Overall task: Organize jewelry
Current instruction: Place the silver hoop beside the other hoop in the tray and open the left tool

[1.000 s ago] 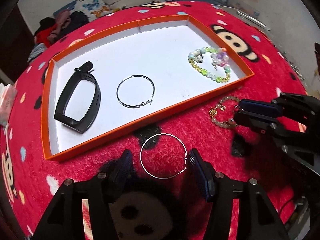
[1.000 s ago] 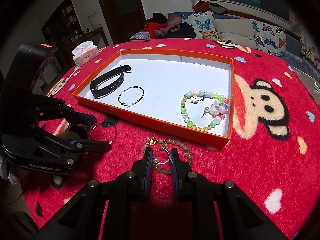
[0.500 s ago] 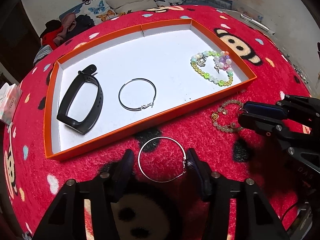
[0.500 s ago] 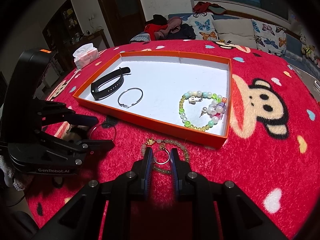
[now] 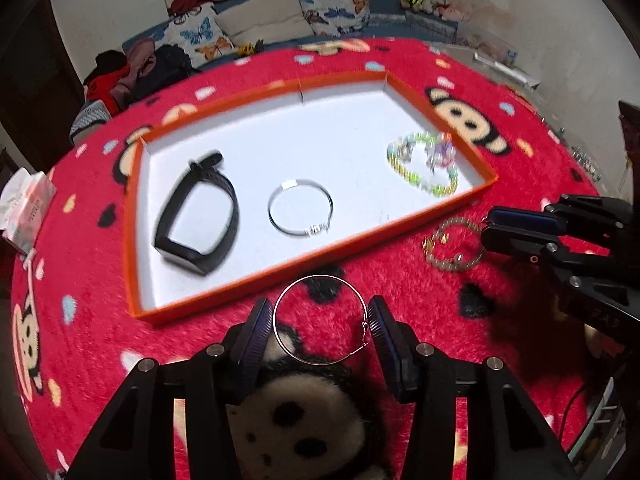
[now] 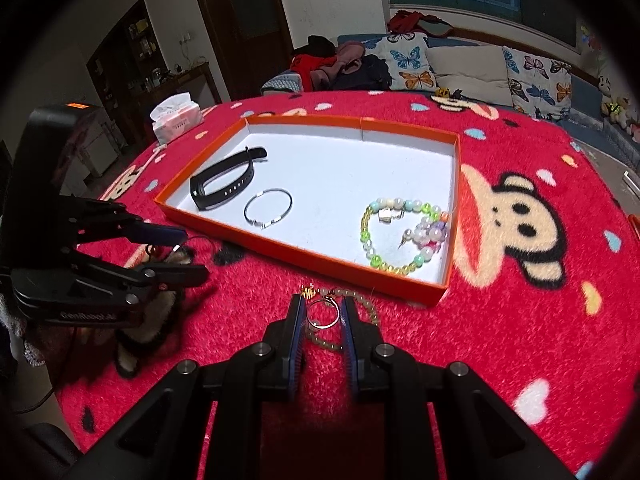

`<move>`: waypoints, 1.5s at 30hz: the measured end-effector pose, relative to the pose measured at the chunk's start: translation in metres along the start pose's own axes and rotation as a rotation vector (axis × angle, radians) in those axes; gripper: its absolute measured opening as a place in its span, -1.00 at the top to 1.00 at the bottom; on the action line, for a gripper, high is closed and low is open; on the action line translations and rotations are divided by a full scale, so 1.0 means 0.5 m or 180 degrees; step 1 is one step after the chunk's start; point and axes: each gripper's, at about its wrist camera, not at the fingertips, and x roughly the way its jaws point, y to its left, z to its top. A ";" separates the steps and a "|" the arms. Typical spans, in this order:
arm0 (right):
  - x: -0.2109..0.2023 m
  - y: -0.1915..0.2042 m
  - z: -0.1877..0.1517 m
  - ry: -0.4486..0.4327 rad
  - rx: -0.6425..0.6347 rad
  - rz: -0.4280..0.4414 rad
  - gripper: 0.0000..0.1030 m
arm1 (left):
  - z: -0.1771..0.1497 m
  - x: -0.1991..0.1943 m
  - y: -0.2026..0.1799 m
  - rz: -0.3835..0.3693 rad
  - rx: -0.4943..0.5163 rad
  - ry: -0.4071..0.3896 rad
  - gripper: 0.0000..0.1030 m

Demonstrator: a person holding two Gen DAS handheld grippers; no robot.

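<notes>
An orange-rimmed white tray (image 5: 208,304) (image 6: 450,216) lies on the red monkey-print cloth. It holds a black wristband (image 5: 196,216) (image 6: 224,184), a silver hoop (image 5: 300,208) (image 6: 268,208) and a coloured bead bracelet (image 5: 424,164) (image 6: 400,232). My left gripper (image 5: 320,320) is shut on a large silver hoop earring (image 5: 304,286), lifted above the cloth before the tray. My right gripper (image 6: 322,314) is shut on a small ring (image 6: 322,325), just above a pale bead bracelet with a gold charm (image 6: 360,304) (image 5: 452,246) lying on the cloth.
A tissue pack (image 6: 176,116) (image 5: 24,208) sits at the cloth's left edge. A sofa with butterfly cushions (image 6: 472,68) and a clothes pile (image 6: 340,64) stand behind. The left gripper body (image 6: 80,248) shows in the right wrist view.
My left gripper has closed on the large hoop and lifted it off the cloth; its view has tilted up. The right gripper has risen slightly with the ring.
</notes>
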 end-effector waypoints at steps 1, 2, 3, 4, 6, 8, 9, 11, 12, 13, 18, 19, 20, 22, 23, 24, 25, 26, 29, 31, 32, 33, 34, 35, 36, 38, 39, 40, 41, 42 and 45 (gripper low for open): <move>-0.003 -0.001 0.003 -0.0017 -0.0003 -0.0008 0.60 | 0.004 -0.008 0.003 -0.0002 -0.0003 -0.0030 -0.02; -0.006 -0.003 0.010 -0.0045 -0.0002 -0.0020 0.60 | 0.013 -0.016 0.006 0.0004 -0.0001 -0.0068 -0.02; -0.009 -0.005 0.017 -0.0070 0.0007 -0.0024 0.60 | 0.023 -0.023 0.010 0.0023 0.0001 -0.0109 -0.02; -0.009 -0.007 0.022 -0.0090 0.0014 -0.0027 0.60 | 0.033 -0.025 0.015 0.0030 0.0000 -0.0126 -0.02; -0.008 -0.013 0.040 -0.0135 0.0025 -0.0065 0.60 | 0.057 -0.025 0.026 0.0036 -0.0018 -0.0154 -0.02; -0.002 -0.022 0.054 -0.0159 0.0044 -0.0095 0.60 | 0.082 -0.017 0.035 0.0017 -0.0014 -0.0155 -0.02; 0.002 -0.027 0.061 -0.0170 0.0052 -0.0112 0.60 | 0.096 -0.009 0.040 0.0031 -0.0031 -0.0151 -0.02; 0.012 -0.037 0.075 -0.0183 0.0060 -0.0155 0.60 | 0.117 0.012 0.046 0.0043 -0.0042 -0.0130 -0.02; 0.017 -0.041 0.078 -0.0181 0.0060 -0.0174 0.60 | 0.128 0.024 0.049 0.0057 -0.0040 -0.0113 -0.02; 0.025 -0.047 0.083 -0.0165 0.0065 -0.0198 0.60 | 0.134 0.035 0.052 0.0067 -0.0047 -0.0097 -0.02; 0.061 -0.063 0.093 -0.0075 0.0075 -0.0249 0.60 | 0.160 0.086 0.056 0.0066 -0.0003 -0.0002 -0.02; 0.065 -0.064 0.093 -0.0068 0.0079 -0.0248 0.60 | 0.162 0.094 0.056 0.0066 0.0001 0.0012 -0.02; 0.069 -0.065 0.093 -0.0065 0.0076 -0.0251 0.60 | 0.164 0.101 0.056 0.0071 0.0005 0.0028 -0.02; 0.076 -0.066 0.092 -0.0052 0.0069 -0.0254 0.60 | 0.166 0.114 0.055 0.0080 0.0017 0.0058 -0.02; 0.081 -0.067 0.092 -0.0038 0.0073 -0.0257 0.60 | 0.166 0.119 0.055 0.0086 0.0019 0.0073 -0.02; 0.085 -0.068 0.092 -0.0023 0.0073 -0.0257 0.60 | 0.167 0.124 0.055 0.0074 0.0018 0.0086 -0.02; 0.087 -0.069 0.092 -0.0016 0.0070 -0.0263 0.60 | 0.166 0.128 0.054 0.0071 0.0020 0.0096 -0.03; 0.090 -0.069 0.091 -0.0009 0.0061 -0.0281 0.60 | 0.166 0.130 0.053 0.0081 0.0022 0.0099 -0.03; 0.097 -0.070 0.091 0.0023 0.0060 -0.0287 0.60 | 0.166 0.134 0.052 0.0093 0.0036 0.0107 -0.03; 0.100 -0.071 0.092 0.0040 0.0064 -0.0280 0.60 | 0.167 0.139 0.050 0.0113 0.0038 0.0117 -0.04; 0.101 -0.071 0.092 0.0046 0.0060 -0.0280 0.60 | 0.167 0.141 0.050 0.0108 0.0032 0.0123 -0.04; 0.102 -0.071 0.092 0.0051 0.0060 -0.0270 0.60 | 0.167 0.143 0.049 0.0107 0.0021 0.0133 -0.04; 0.103 -0.070 0.092 0.0050 0.0063 -0.0262 0.60 | 0.167 0.142 0.050 0.0106 0.0014 0.0138 -0.05; 0.102 -0.070 0.092 0.0046 0.0066 -0.0253 0.60 | 0.167 0.142 0.050 0.0107 0.0007 0.0139 -0.06; 0.102 -0.069 0.092 0.0047 0.0064 -0.0251 0.60 | 0.167 0.141 0.050 0.0109 0.0003 0.0134 -0.06; 0.103 -0.069 0.093 0.0050 0.0057 -0.0256 0.60 | 0.166 0.138 0.051 0.0115 0.0000 0.0131 -0.07; 0.103 -0.069 0.093 0.0056 0.0054 -0.0254 0.60 | 0.165 0.136 0.051 0.0116 -0.0002 0.0128 -0.07; 0.102 -0.068 0.093 0.0058 0.0051 -0.0250 0.60 | 0.164 0.133 0.052 0.0117 -0.0002 0.0124 -0.07; 0.101 -0.067 0.093 0.0054 0.0050 -0.0257 0.60 | 0.164 0.130 0.052 0.0120 -0.0004 0.0115 -0.07; 0.098 -0.067 0.094 0.0050 0.0052 -0.0267 0.60 | 0.163 0.127 0.052 0.0122 -0.0006 0.0106 -0.07; 0.088 -0.065 0.094 0.0046 0.0057 -0.0269 0.59 | 0.159 0.112 0.054 0.0120 -0.0029 0.0082 -0.07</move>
